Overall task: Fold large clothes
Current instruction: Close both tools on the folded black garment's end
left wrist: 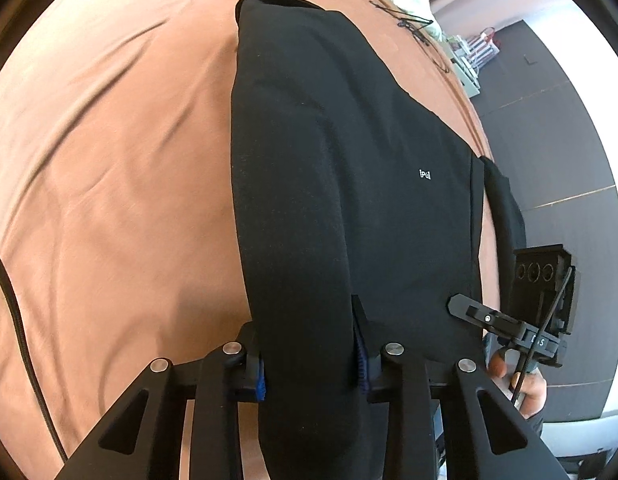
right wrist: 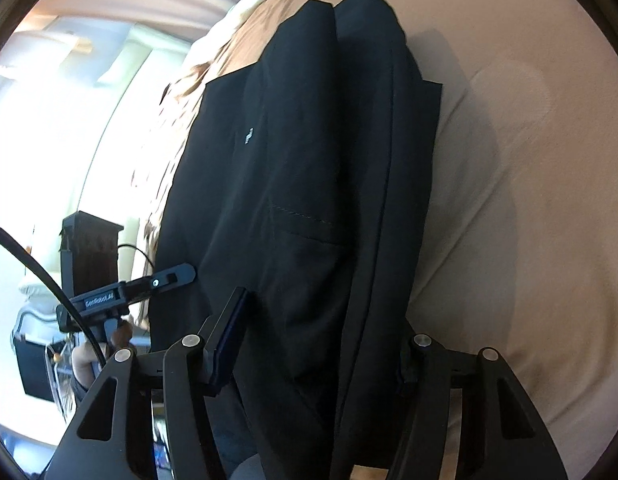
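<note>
A large black garment [left wrist: 329, 152] with a small white logo lies on a tan bed sheet [left wrist: 109, 140]. My left gripper [left wrist: 309, 344] is shut on a thick fold of the garment at its near edge. The right gripper shows in the left wrist view [left wrist: 469, 310] at the garment's right edge. In the right wrist view the same black garment [right wrist: 301, 168] lies folded lengthwise on the sheet [right wrist: 509, 160]. My right gripper [right wrist: 321, 340] is shut on its near bunched edge. The left gripper shows there at the left [right wrist: 181, 274].
A black cable [left wrist: 21, 320] runs along the sheet's left side. A thin black cord [left wrist: 413, 26] lies at the far end of the bed. Dark floor [left wrist: 549, 140] lies right of the bed. A dark stand [right wrist: 89, 256] and bright window are at left.
</note>
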